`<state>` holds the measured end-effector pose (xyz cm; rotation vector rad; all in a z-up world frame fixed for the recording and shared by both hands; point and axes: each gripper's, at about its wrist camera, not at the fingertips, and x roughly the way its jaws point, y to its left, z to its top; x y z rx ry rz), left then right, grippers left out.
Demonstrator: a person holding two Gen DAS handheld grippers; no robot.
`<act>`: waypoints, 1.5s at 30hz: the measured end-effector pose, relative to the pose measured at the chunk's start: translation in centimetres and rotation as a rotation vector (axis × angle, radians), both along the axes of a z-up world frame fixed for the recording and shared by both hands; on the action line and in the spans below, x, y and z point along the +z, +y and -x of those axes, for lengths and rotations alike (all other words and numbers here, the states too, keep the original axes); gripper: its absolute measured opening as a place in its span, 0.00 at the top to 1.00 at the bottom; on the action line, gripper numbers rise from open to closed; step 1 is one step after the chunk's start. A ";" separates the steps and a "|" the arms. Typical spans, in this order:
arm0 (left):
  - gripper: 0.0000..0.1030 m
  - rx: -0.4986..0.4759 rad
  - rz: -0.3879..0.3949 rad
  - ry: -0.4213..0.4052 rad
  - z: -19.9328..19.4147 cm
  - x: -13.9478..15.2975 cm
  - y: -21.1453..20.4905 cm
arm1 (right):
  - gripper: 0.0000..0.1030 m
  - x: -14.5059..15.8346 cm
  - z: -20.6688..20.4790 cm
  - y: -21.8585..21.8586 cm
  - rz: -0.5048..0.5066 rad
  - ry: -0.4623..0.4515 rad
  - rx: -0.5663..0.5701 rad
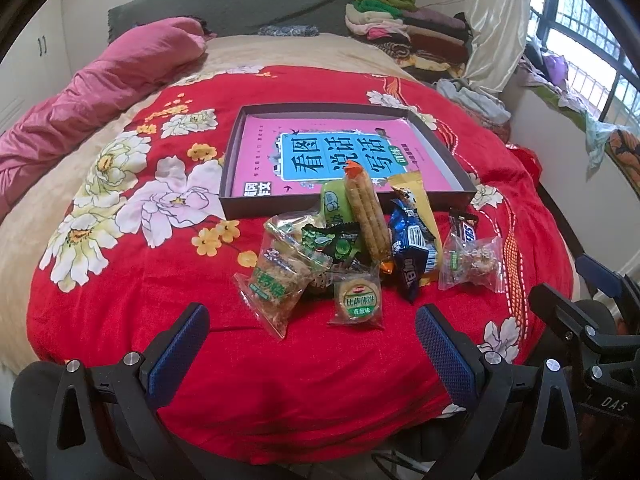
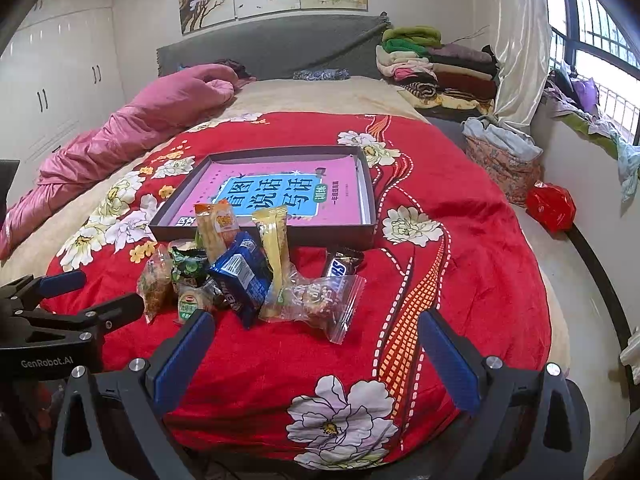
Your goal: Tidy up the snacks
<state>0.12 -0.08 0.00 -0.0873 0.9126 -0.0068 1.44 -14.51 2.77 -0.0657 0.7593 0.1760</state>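
A pile of wrapped snacks lies on the red flowered blanket (image 1: 160, 320) in front of a shallow dark box (image 1: 248, 204) with a pink book (image 1: 320, 148) in it. The pile holds a round cracker pack (image 1: 357, 300), a long biscuit stick (image 1: 366, 216), a blue Oreo pack (image 1: 412, 248), a Snickers bar (image 1: 466, 226) and a clear nut bag (image 1: 474, 262). My left gripper (image 1: 312, 344) is open and empty, just short of the pile. My right gripper (image 2: 316, 348) is open and empty before the clear nut bag (image 2: 320, 300). The box (image 2: 256, 236) also shows in the right wrist view.
A pink quilt (image 1: 100, 92) lies along the bed's left side. Folded clothes (image 1: 404, 32) are stacked by the headboard at the right. A red bag (image 2: 550, 206) sits on the floor right of the bed. The left gripper's body (image 2: 48, 320) shows at the right view's left edge.
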 end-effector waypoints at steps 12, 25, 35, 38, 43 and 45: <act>0.01 -0.001 0.004 0.008 -0.1 -0.2 0.1 | 0.01 0.0 -0.1 -0.1 -0.001 0.003 -0.004; 0.01 0.000 0.005 0.010 -0.1 -0.2 0.2 | 0.01 0.0 -0.3 -0.2 -0.006 0.002 -0.010; 0.01 -0.003 0.010 0.030 -0.5 -0.9 0.8 | 0.01 -0.5 -1.1 -0.7 -0.016 0.025 -0.029; 0.01 0.004 0.018 0.055 -1.2 -1.4 1.7 | 0.01 -0.8 -1.6 -0.8 -0.020 0.035 -0.031; 0.01 0.050 0.045 0.114 -2.6 -3.2 4.0 | 0.01 -2.0 -3.1 -0.5 -0.027 0.067 -0.028; 0.01 0.055 0.050 0.129 -3.1 -3.9 4.4 | 0.01 -2.6 -3.8 -0.3 -0.029 0.083 -0.023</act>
